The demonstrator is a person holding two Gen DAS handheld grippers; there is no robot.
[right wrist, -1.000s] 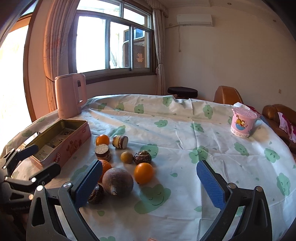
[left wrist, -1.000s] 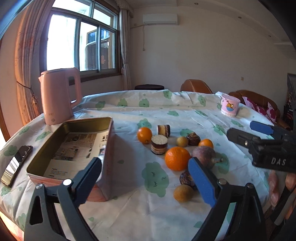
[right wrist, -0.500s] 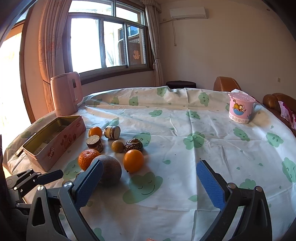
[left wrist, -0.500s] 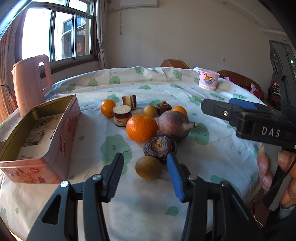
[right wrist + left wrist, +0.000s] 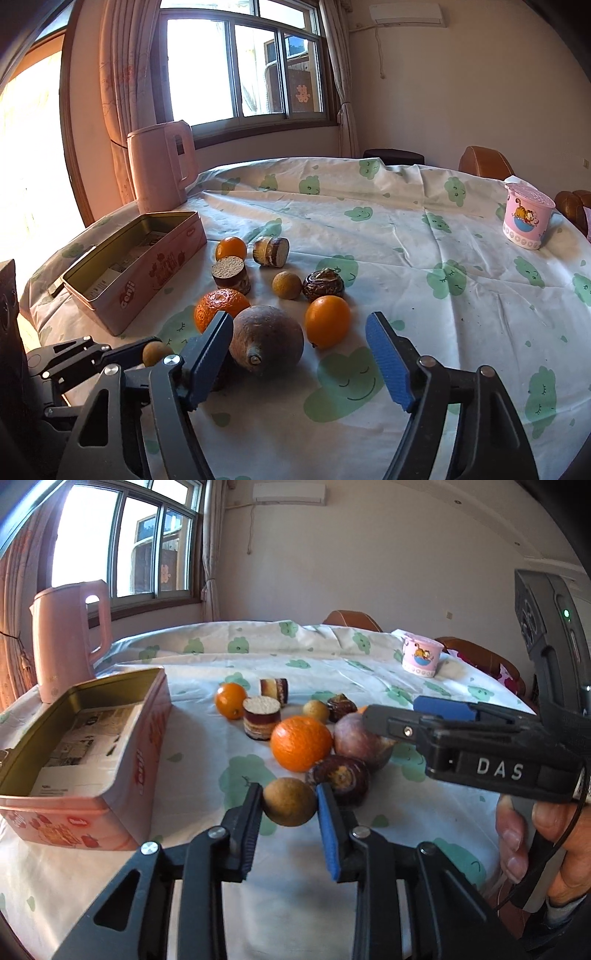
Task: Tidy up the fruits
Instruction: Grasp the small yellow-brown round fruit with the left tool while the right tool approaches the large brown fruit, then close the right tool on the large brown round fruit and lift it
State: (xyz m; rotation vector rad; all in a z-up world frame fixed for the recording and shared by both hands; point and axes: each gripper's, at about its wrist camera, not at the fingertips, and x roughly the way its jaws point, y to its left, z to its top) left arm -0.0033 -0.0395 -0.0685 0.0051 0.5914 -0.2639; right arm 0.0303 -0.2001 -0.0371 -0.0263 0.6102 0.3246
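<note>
In the left wrist view my left gripper (image 5: 290, 806) is shut on a small tan round fruit (image 5: 290, 801), low over the tablecloth beside a dark wrinkled fruit (image 5: 341, 779). The right wrist view shows that same left gripper (image 5: 147, 354) at lower left. My right gripper (image 5: 299, 332) has its jaws closing. A large brown-purple fruit (image 5: 267, 341) and a smooth orange (image 5: 327, 321) lie between its blue pads (image 5: 384, 354), which do not clamp either one. A mandarin (image 5: 218, 306) sits just behind the left finger. The open pink tin (image 5: 140, 734) stands to the left.
More fruit and two brown cylinder pieces (image 5: 231, 275) lie behind the cluster. A pink kettle (image 5: 159, 162) stands behind the tin (image 5: 155, 266), and a pink cup (image 5: 526, 218) is at far right. A hand (image 5: 535, 834) holds the right gripper near the table's edge.
My left jaws closed from wide apart onto the tan fruit. My right gripper came lower and nearer the fruit, and its jaws narrowed around the brown fruit and the orange.
</note>
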